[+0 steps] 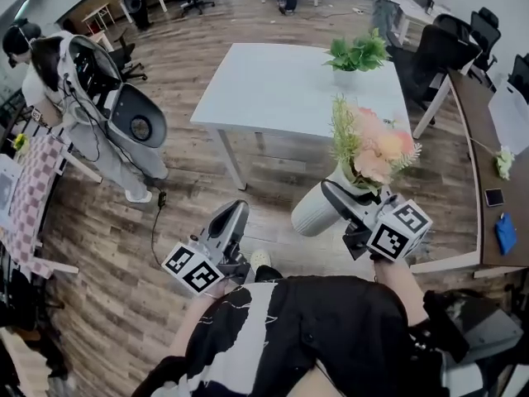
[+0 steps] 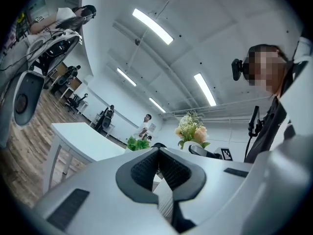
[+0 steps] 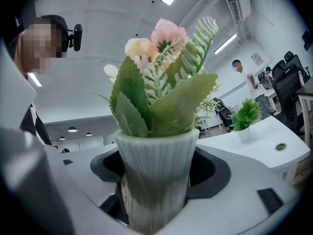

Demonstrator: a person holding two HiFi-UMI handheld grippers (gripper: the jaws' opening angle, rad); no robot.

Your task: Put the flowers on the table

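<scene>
A white ribbed vase (image 1: 316, 212) of pink flowers (image 1: 376, 149) and green fronds is held off the floor, tilted, in front of the person. My right gripper (image 1: 332, 202) is shut on the vase (image 3: 155, 173), whose body fills the space between the jaws below the flowers (image 3: 159, 40). My left gripper (image 1: 235, 215) hangs lower on the left, shut with nothing in it (image 2: 159, 168). The white table (image 1: 285, 89) stands ahead over the wood floor, a step away. From the left gripper view the flowers (image 2: 192, 128) show beyond the table (image 2: 78, 138).
A small green potted plant (image 1: 357, 54) sits at the table's far right corner. A wooden desk (image 1: 488, 151) with a phone and office chairs (image 1: 438, 52) lies to the right. On the left are a person with equipment (image 1: 91, 98) and a checkered table (image 1: 29, 197).
</scene>
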